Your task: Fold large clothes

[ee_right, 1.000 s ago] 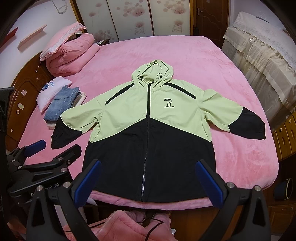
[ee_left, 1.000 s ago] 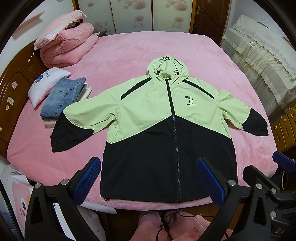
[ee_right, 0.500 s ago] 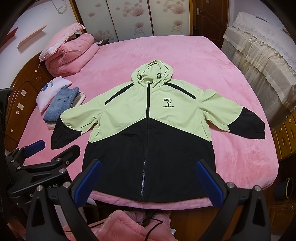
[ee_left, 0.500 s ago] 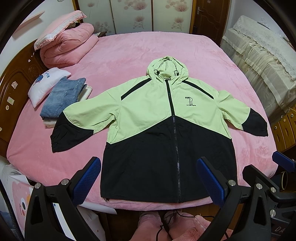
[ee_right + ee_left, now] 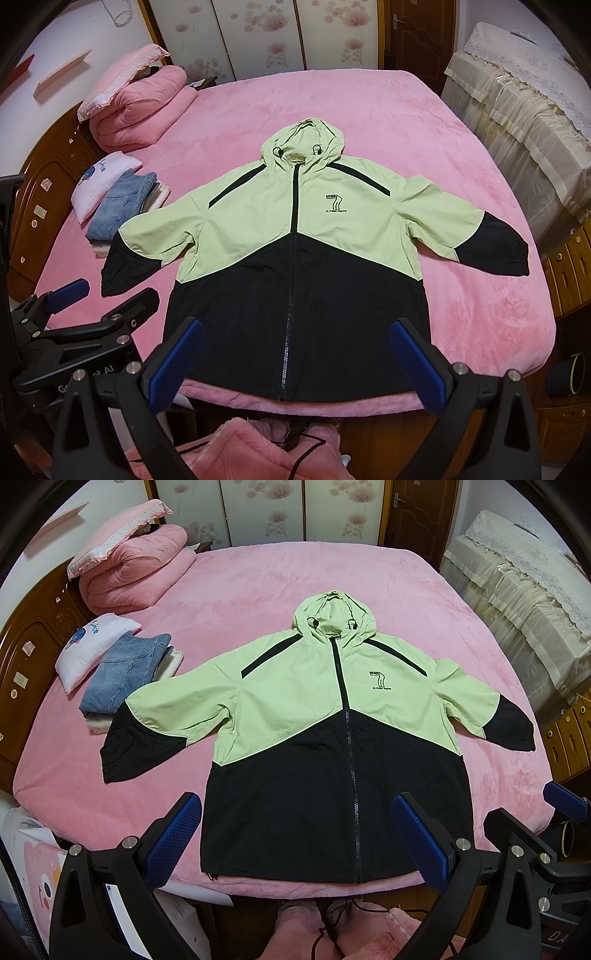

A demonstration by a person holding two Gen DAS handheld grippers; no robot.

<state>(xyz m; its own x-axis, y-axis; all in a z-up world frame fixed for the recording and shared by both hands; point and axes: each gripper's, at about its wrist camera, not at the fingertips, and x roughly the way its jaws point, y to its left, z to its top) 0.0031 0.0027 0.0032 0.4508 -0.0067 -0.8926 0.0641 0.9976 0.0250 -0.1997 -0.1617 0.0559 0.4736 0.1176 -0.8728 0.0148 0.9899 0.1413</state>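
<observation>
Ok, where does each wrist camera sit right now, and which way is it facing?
Left wrist: on the left tool, at the bed's foot edge, facing the spread jacket and the wardrobe; its blue pads, the right tool and pink-clad legs show.
Right wrist: on the right tool, beside it, same heading; its pads, the left tool and pink clothing show.
Shared: jacket, folded jeans, rolled pink quilt.

Both wrist fisheye cameras look from above the foot of the pink plush-covered bed, tilted down toward its far end. The left view sits slightly left of the right; both share the green-and-black hooded zip jacket and the folded pink quilt.
</observation>
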